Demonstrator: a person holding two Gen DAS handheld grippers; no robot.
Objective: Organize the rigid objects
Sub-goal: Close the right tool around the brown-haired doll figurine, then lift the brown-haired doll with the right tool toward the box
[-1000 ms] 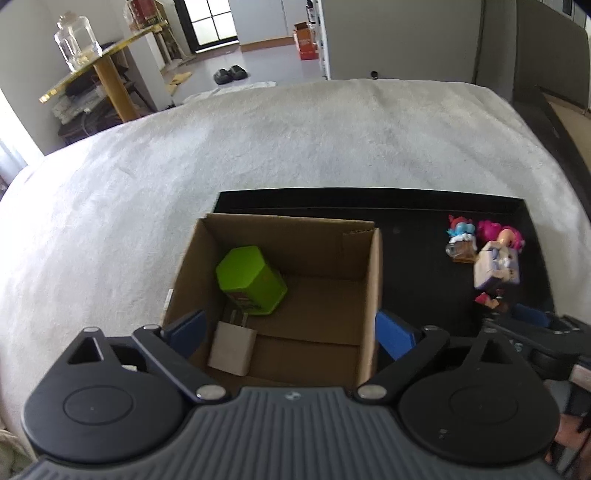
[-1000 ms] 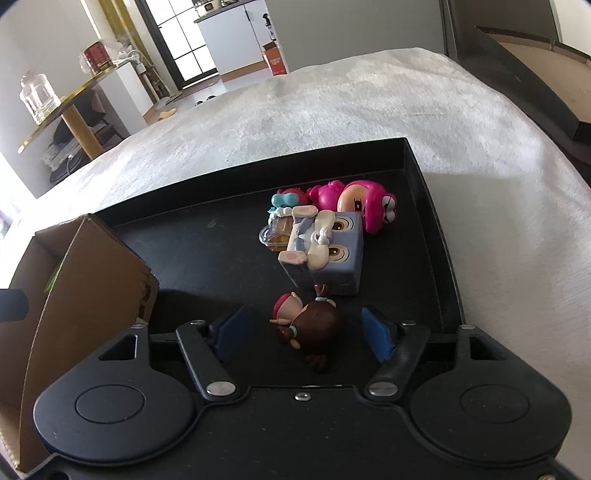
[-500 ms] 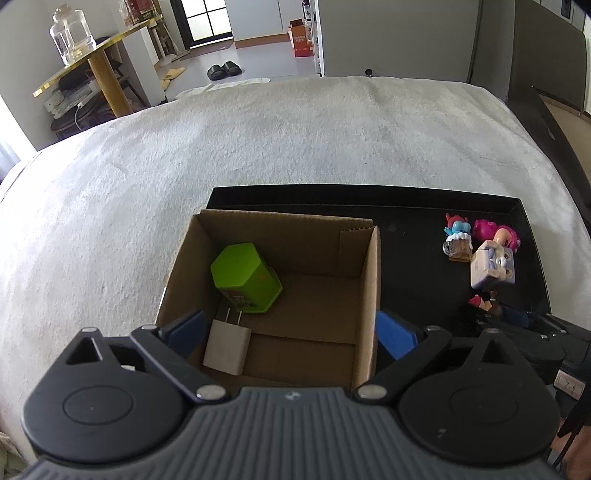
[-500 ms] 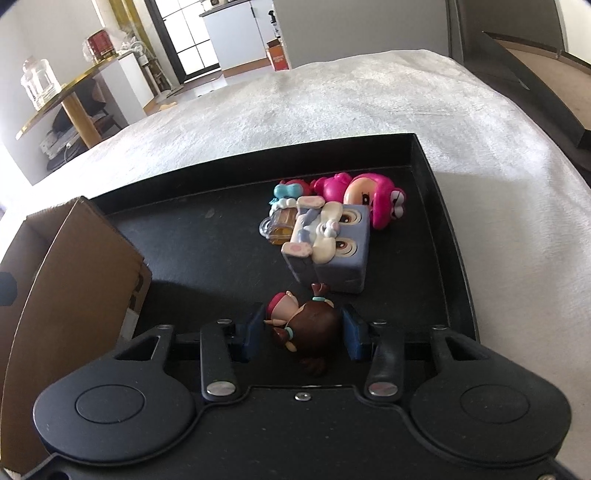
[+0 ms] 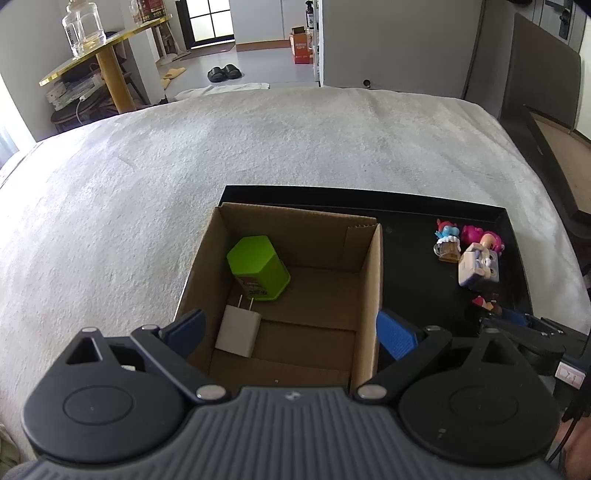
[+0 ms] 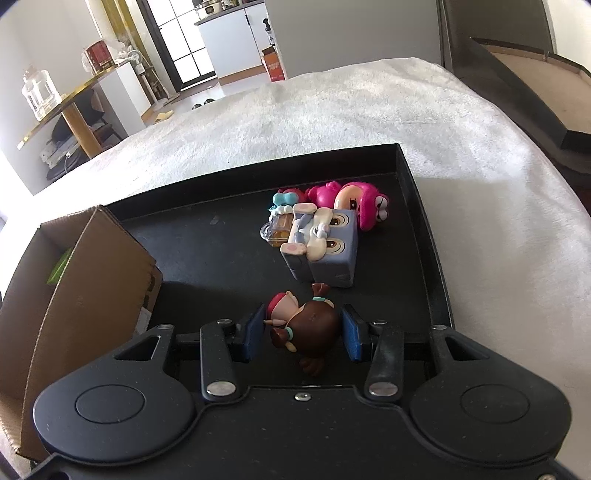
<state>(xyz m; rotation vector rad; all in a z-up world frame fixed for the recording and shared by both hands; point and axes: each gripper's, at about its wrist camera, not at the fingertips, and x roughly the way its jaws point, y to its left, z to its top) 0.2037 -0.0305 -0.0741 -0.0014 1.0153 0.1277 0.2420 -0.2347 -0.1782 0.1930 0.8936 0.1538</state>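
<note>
My right gripper (image 6: pixel 302 334) is shut on a brown-haired doll figure (image 6: pixel 308 321), low over the black tray (image 6: pixel 424 236). A blue-grey block toy (image 6: pixel 328 251), a pink figure (image 6: pixel 354 203) and a small figure with a cup (image 6: pixel 280 218) lie beyond it on the tray. My left gripper (image 5: pixel 291 332) is open and empty above the near edge of the open cardboard box (image 5: pixel 371 280), which holds a green hexagonal box (image 5: pixel 258 267) and a white charger plug (image 5: pixel 238 330). The right gripper also shows in the left wrist view (image 5: pixel 517 321).
The tray and box sit on a white fuzzy bed cover (image 5: pixel 184 158). A dark headboard (image 6: pixel 517 74) is at the right. A gold-topped side table with a glass jar (image 5: pixel 85 26) stands beyond the bed at the left.
My right gripper has closed on the brown-haired doll, which was lying between its open fingers. My left gripper has risen and pulled back a little over the box.
</note>
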